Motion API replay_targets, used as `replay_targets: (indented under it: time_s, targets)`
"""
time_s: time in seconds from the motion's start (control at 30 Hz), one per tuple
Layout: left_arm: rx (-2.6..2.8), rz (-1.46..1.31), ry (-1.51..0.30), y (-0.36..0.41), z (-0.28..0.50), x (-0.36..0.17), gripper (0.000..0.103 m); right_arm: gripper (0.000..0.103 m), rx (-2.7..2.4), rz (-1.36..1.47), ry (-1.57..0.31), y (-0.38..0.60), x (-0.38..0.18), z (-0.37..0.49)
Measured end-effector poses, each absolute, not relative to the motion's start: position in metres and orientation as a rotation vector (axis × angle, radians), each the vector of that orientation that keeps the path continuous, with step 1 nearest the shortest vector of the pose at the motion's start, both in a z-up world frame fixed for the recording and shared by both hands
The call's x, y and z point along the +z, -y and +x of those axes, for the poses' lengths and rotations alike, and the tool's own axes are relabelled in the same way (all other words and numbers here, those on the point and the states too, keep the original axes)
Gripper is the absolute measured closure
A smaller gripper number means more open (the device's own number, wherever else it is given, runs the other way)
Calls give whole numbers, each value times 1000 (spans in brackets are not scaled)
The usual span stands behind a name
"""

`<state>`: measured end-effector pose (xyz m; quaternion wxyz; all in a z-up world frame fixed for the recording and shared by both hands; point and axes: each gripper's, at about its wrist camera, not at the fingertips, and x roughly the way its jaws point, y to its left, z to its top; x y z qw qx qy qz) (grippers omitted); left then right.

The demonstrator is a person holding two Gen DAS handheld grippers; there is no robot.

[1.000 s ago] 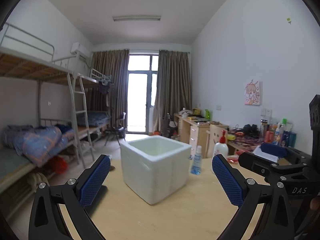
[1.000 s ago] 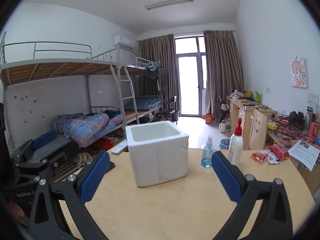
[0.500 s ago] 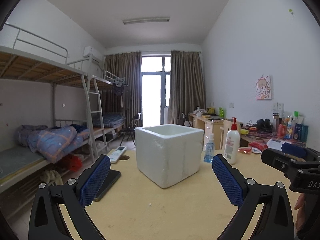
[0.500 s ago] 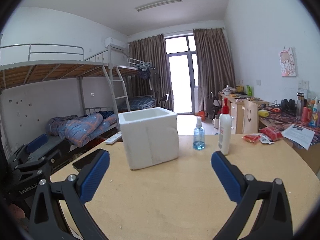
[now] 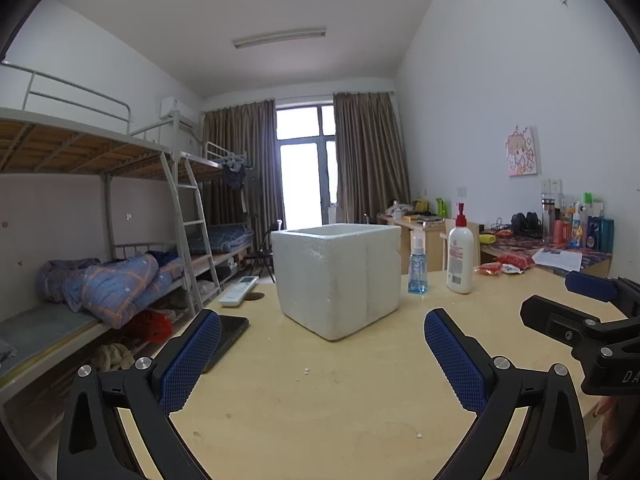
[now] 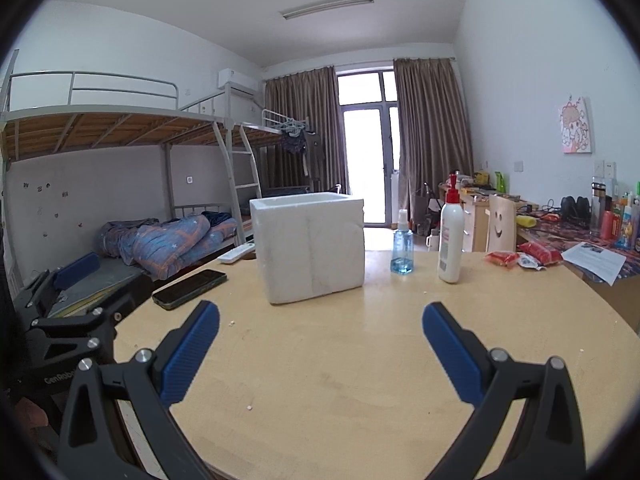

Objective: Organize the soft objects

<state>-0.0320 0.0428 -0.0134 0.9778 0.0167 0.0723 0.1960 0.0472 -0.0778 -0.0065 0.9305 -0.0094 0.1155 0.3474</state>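
A white foam box (image 5: 340, 276) stands open-topped on the round wooden table (image 5: 320, 392); it also shows in the right wrist view (image 6: 310, 246). Its inside is hidden. My left gripper (image 5: 322, 326) is open and empty, low over the table in front of the box. My right gripper (image 6: 320, 322) is open and empty, also short of the box. Each gripper shows at the edge of the other's view. Red soft packets (image 6: 522, 257) lie at the table's far right, also in the left wrist view (image 5: 506, 264).
A small blue spray bottle (image 6: 402, 244) and a white pump bottle (image 6: 451, 236) stand right of the box. A black phone (image 6: 190, 288) and a white remote (image 6: 236, 254) lie at the left. A paper sheet (image 6: 594, 262) sits far right. Bunk beds stand left.
Both grippers have dropped lower toward the table; the box's opening is no longer seen from above. Both stay open.
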Motion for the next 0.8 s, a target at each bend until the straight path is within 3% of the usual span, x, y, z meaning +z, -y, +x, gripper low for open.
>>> replay_targets:
  time_s: [0.8]
  targets:
    - [390,4,-150,-45,-34,-13,1,0,716,-3,-243,81,-8,44]
